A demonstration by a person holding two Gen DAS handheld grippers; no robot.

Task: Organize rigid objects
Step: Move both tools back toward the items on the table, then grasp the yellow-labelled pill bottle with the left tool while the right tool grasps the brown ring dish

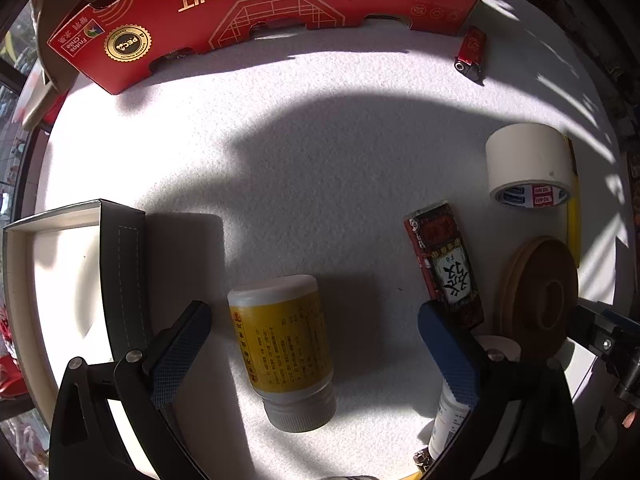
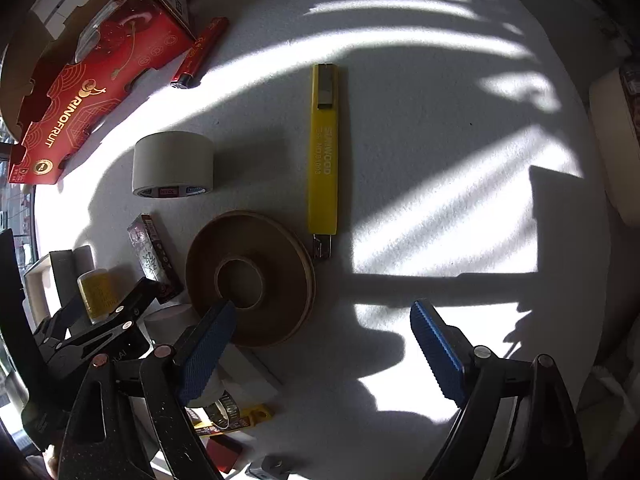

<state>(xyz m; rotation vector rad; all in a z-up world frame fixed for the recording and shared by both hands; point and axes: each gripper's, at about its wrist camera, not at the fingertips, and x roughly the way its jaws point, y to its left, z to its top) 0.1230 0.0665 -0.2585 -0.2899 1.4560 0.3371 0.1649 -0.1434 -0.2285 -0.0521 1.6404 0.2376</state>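
A bottle with a yellow label and white cap (image 1: 280, 344) lies on the white table between the fingers of my left gripper (image 1: 316, 354). That gripper is open and its pads stand clear of the bottle. My right gripper (image 2: 322, 348) is open over bare table with nothing between its fingers. Its left fingertip (image 2: 208, 348) overlaps the edge of a flat brown tape disc (image 2: 250, 276). A yellow utility knife (image 2: 323, 152) lies just beyond the disc. A white tape roll (image 2: 173, 162), a small red patterned pack (image 2: 150, 256) and a red lighter (image 2: 200, 52) lie to the left.
A red RINOFRUIT carton (image 1: 260, 4) stands along the far edge. An open black box with a white inside (image 1: 72, 272) sits left of the bottle. A white bottle (image 1: 448, 420) lies partly hidden behind my left gripper's right finger. Small items (image 2: 228, 416) lie at the near edge.
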